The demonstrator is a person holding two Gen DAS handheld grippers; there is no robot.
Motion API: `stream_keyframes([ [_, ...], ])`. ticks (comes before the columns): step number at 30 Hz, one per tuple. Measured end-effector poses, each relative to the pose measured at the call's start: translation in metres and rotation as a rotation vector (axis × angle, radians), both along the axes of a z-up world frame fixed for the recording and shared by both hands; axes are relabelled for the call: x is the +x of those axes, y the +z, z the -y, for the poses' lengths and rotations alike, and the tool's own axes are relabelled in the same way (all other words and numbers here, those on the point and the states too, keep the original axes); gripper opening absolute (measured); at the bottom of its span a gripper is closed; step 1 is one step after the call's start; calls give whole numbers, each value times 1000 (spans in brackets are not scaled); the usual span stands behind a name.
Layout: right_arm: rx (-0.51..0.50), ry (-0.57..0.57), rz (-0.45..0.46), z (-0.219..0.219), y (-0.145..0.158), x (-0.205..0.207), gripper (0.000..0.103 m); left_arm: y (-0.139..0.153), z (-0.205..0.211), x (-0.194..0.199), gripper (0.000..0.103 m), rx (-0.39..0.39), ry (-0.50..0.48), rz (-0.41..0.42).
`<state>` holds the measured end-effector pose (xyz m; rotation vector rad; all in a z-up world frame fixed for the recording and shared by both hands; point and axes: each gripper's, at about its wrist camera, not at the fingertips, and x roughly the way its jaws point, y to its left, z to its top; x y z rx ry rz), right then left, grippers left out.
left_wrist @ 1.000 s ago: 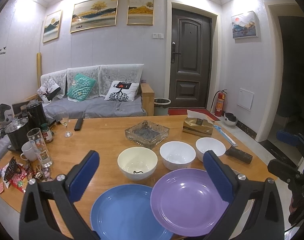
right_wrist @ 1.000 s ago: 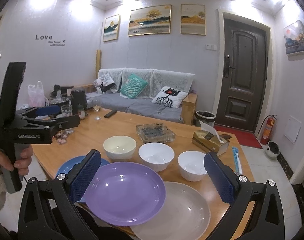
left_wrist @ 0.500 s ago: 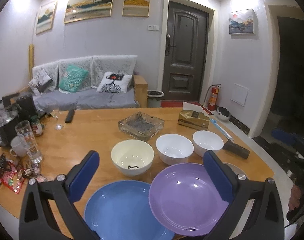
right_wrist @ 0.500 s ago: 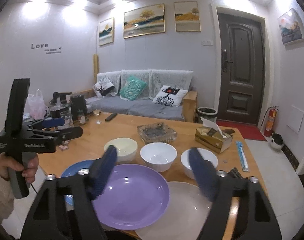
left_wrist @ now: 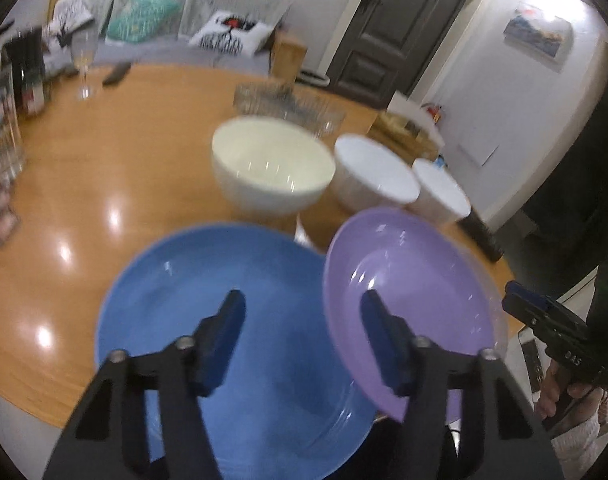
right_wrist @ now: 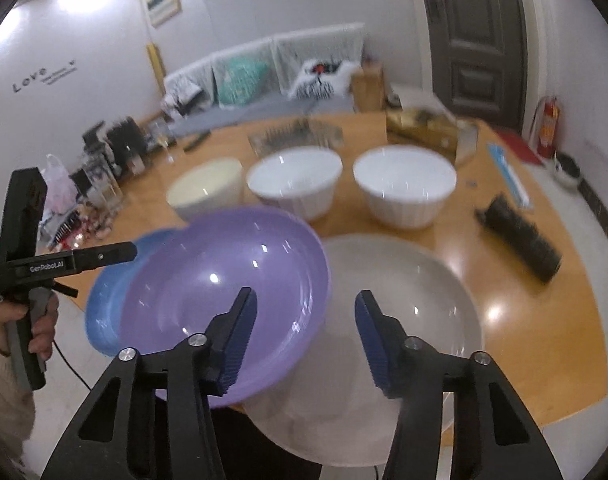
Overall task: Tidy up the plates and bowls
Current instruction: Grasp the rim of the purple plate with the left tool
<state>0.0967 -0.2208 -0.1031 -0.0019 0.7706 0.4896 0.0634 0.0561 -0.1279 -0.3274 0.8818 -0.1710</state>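
A blue plate (left_wrist: 208, 320) lies at the table's near edge, with a purple plate (left_wrist: 416, 292) overlapping its right side. A grey plate (right_wrist: 392, 320) lies right of the purple plate (right_wrist: 228, 300). Behind them stand a cream bowl (left_wrist: 270, 168) and two white bowls (left_wrist: 374, 182) (left_wrist: 442, 192). My left gripper (left_wrist: 300, 320) is open and empty, low over the seam between the blue and purple plates. My right gripper (right_wrist: 306, 324) is open and empty, over the purple plate's right rim and the grey plate.
A glass ashtray (left_wrist: 288, 102), a tissue box (right_wrist: 420, 126) and a black brush (right_wrist: 520, 242) sit behind and right of the dishes. Glasses, a kettle and snacks crowd the table's left side (left_wrist: 8, 92). The wooden table (left_wrist: 116, 168) ends just under the plates.
Both grippers have dropped and moved in close over the plates. Both jaws have narrowed from wide open to partly open.
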Motion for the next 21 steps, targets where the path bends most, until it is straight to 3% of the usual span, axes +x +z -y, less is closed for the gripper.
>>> stream_keyframes([
  [5, -20, 16, -55, -4, -21, 2, 36, -12, 7, 5, 37, -10, -21, -30],
  [10, -28, 35, -78, -10, -23, 2, 25, -14, 17, 9, 20, 1, -32, -30],
  [15, -21, 33, -81, -9, -23, 1, 13, -12, 21, 10, 13, 31, -26, -18],
  [21, -27, 28, -68, -8, -22, -1, 13, -7, 31, 8, 9, 73, -41, -23],
])
